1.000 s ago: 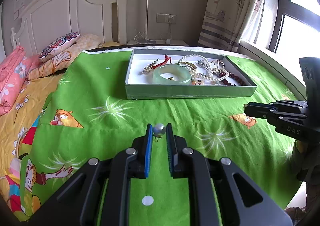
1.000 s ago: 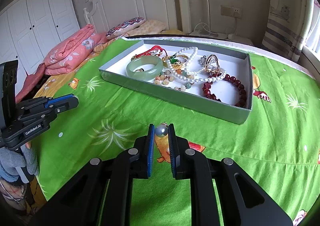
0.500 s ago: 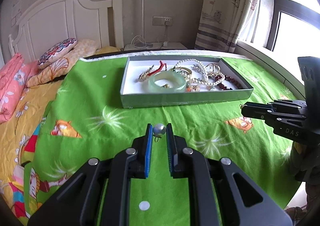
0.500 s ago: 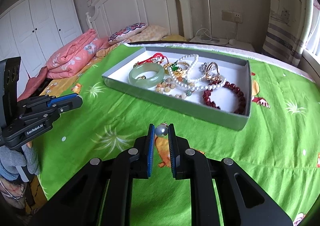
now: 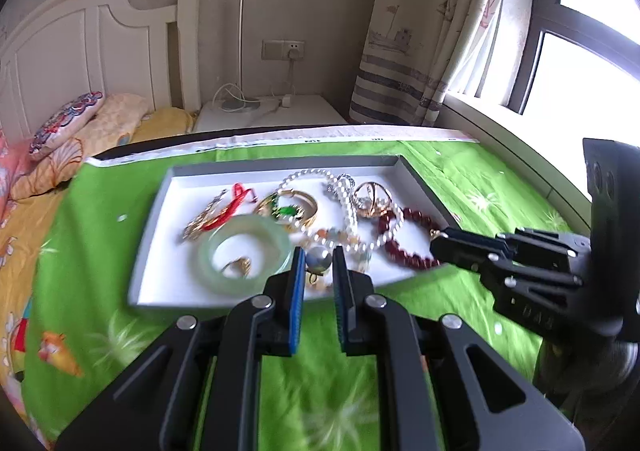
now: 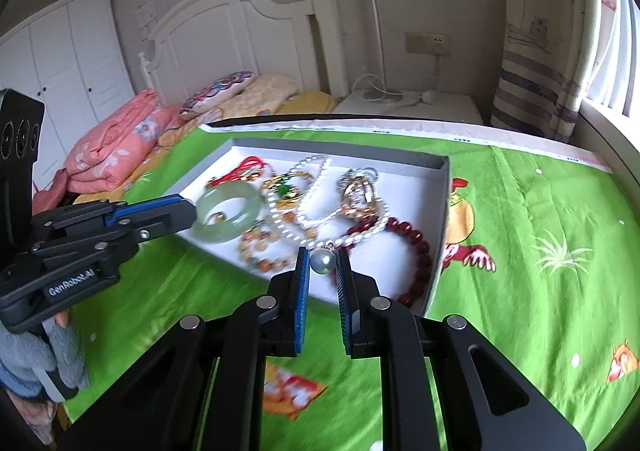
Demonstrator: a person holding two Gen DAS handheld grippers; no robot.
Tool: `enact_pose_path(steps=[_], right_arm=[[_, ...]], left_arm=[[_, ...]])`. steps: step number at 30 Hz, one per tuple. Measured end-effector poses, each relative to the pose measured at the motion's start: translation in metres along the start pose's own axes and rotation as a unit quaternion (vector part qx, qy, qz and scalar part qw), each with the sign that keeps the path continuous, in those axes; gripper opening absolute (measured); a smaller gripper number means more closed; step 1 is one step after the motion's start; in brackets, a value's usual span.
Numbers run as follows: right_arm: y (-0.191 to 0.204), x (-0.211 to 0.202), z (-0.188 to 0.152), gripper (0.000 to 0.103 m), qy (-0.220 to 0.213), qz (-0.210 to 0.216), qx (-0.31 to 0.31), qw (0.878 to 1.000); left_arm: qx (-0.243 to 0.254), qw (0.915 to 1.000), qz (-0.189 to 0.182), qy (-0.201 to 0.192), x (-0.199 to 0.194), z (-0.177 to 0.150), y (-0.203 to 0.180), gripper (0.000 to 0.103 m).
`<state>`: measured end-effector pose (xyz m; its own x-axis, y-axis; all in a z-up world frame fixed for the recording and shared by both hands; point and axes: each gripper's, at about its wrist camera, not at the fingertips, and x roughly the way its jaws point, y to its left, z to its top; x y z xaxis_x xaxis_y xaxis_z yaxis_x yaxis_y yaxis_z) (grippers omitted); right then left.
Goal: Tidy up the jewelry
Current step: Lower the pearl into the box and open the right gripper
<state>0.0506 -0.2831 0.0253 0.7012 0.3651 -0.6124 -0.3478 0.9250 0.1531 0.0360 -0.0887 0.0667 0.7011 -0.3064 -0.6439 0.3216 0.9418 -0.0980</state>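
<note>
A grey tray [image 5: 149,227] [image 6: 440,203] with a white floor lies on the green bedspread. It holds a jade bangle [image 5: 244,251] [image 6: 230,213], a pearl necklace [image 5: 348,207] [image 6: 316,187], a dark red bead bracelet [image 5: 404,247] [image 6: 416,243], gold pieces and a red cord. My left gripper [image 5: 318,261] is shut on a pearl earring [image 5: 319,258] above the tray's near edge. My right gripper [image 6: 323,261] is shut on a second pearl earring [image 6: 323,261] above the tray's near right part. Each gripper shows in the other's view.
The green bedspread [image 6: 540,251] covers the bed. Pillows [image 6: 216,91] and a pink folded quilt [image 6: 116,143] lie by the white headboard [image 6: 240,35]. A white nightstand [image 5: 272,115] with cables stands behind the bed. A curtain and window are on the right.
Both grippers have moved forward toward the tray, each still holding its pearl earring; they now sit over the tray's near edge instead of well short of it.
</note>
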Motion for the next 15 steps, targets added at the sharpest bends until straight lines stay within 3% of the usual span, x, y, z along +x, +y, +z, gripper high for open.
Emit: enact_pose_path(steps=[2,3,4,5,6,7,8,12,15], right_arm=[[-0.004,0.004,0.004,0.015,-0.006,-0.012,0.006,1.0],[-0.006,0.005,0.004,0.016,-0.007,-0.015,0.009,1.0],[-0.008,0.006,0.004,0.018,-0.006,-0.012,0.015,1.0],[-0.011,0.006,0.004,0.021,-0.006,-0.005,0.026,1.0],[-0.012,0.005,0.003,0.034,-0.007,-0.002,0.032,0.999],[-0.014,0.004,0.002,0.055,-0.009,0.0,0.04,0.999],[-0.015,0.002,0.001,0.064,-0.016,0.004,0.046,0.999],[-0.006,-0.007,-0.004,0.065,-0.03,-0.005,0.037,0.999],[0.002,-0.014,-0.005,0.07,-0.041,-0.019,0.041,0.998]], left_arm=[[-0.005,0.9999,-0.005,0.007,0.013,0.003,-0.003,0.013],[-0.007,0.9999,-0.005,0.009,0.02,0.004,-0.004,0.02],[-0.009,0.9999,-0.002,0.009,0.023,0.004,-0.003,0.028],[-0.012,0.9999,0.004,0.007,0.026,0.003,-0.003,0.051],[-0.016,0.9998,0.01,-0.001,0.026,0.002,-0.002,0.063],[-0.021,0.9995,0.017,-0.014,0.024,0.001,-0.001,0.074],[-0.024,0.9993,0.022,-0.02,0.022,0.0,0.001,0.079],[-0.027,0.9977,0.05,-0.038,0.012,-0.005,0.008,0.096],[-0.018,0.9943,0.083,-0.063,-0.006,-0.01,0.012,0.101]])
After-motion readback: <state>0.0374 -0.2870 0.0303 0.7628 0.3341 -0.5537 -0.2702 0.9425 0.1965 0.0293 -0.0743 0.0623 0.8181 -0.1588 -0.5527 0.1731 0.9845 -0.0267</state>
